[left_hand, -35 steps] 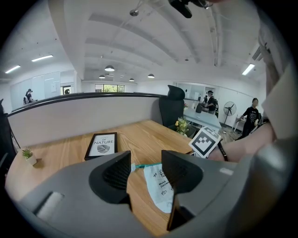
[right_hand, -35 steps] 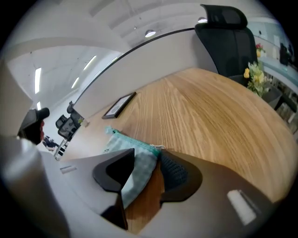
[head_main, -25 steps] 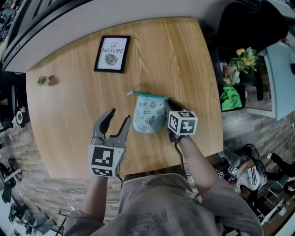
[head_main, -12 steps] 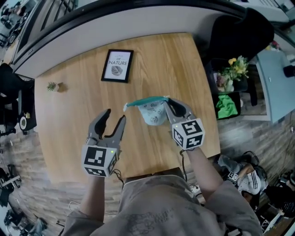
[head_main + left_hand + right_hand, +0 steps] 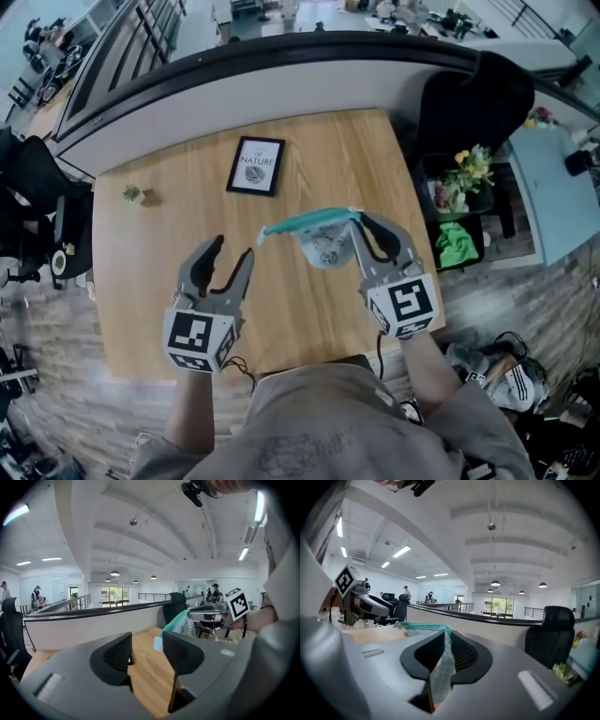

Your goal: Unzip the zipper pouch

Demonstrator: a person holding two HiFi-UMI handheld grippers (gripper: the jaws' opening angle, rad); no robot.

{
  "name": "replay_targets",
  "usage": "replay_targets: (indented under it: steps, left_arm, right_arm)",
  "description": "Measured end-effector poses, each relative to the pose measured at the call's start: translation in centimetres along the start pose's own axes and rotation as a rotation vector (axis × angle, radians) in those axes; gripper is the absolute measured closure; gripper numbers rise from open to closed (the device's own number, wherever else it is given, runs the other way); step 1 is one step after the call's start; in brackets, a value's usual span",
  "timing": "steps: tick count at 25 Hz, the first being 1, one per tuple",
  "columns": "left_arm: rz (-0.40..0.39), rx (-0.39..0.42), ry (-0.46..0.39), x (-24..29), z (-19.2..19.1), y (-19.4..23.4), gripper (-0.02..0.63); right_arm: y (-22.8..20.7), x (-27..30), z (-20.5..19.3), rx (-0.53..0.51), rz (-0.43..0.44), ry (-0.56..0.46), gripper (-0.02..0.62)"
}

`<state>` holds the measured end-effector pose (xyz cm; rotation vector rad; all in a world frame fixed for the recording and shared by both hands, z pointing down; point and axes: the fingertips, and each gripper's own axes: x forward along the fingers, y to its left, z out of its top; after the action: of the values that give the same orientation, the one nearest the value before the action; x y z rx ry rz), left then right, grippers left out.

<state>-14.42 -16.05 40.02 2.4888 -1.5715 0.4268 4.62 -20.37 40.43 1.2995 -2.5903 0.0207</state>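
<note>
Pouch [image 5: 323, 246] hangs from the right hand-held gripper [image 5: 364, 223], held up over the wooden tabletop [image 5: 309, 159] near its right side. The teal zipper band [image 5: 305, 224] runs along the pouch's top edge and sticks out level to the left, and the pale printed body sags below it. In the right gripper view the jaws are pressed together on a fold of the pouch's fabric, which runs down between the pads.

The left hand-held gripper [image 5: 232, 248] is just left of the pouch and not touching it. Its jaws stand apart, with only bare wood showing between them in the left gripper view. That view also shows the pouch off to the right, beyond the right-hand jaw.

Farther back on the tabletop a framed print [image 5: 256, 166] lies flat, and a small plant [image 5: 133, 194] sits near the left edge. Yellow flowers [image 5: 472, 168] stand beyond the right edge.
</note>
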Motion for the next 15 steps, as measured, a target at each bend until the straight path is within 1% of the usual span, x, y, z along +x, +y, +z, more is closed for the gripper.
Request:
replay_targets:
  steps: [5, 8, 11, 15]
  left_arm:
    - [-0.014, 0.000, -0.027, -2.7, 1.3, -0.4, 0.402]
    - [-0.050, -0.026, -0.036, -3.8, 1.7, -1.0, 0.402]
    - [-0.132, -0.081, -0.051, -4.3, 2.6, -1.6, 0.402]
    - [-0.281, -0.113, -0.069, -4.6, 4.8, -3.0, 0.402]
  right_arm:
    - [2.5, -2.3, 2.4, -0.074, 0.026, -0.025, 0.541]
    - [3.4, -3.1, 2.9, -0.099, 0.045, -0.029, 0.541]
    - [4.3, -3.4, 3.5, -0.155, 0.086, -0.037, 0.541]
    - [6.7, -4.1, 4.5, -0.250, 0.202, -0.057, 0.541]
